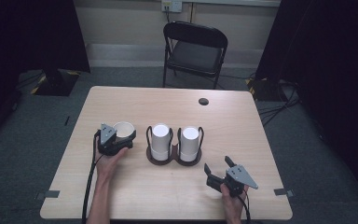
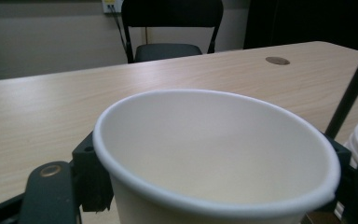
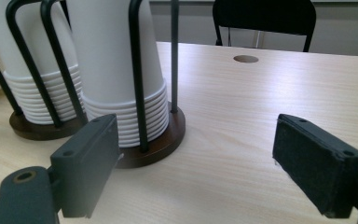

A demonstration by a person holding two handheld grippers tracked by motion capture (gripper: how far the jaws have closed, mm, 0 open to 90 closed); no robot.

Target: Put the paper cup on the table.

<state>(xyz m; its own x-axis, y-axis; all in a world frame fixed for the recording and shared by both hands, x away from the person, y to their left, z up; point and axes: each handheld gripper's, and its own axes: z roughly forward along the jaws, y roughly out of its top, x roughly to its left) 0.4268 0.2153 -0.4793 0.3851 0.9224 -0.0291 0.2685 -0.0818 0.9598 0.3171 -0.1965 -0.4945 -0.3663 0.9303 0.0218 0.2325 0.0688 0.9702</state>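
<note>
Now my left tongs [image 1: 127,140] clamp the paper cup [image 1: 123,129]; I keep it level, clear of the rack beside them; right tongs [image 1: 218,167] gape idle

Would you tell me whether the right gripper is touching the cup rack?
Apart. The high view shows bare table between the right gripper and the cup rack; the right gripper view shows its open jaws short of the base.
</note>
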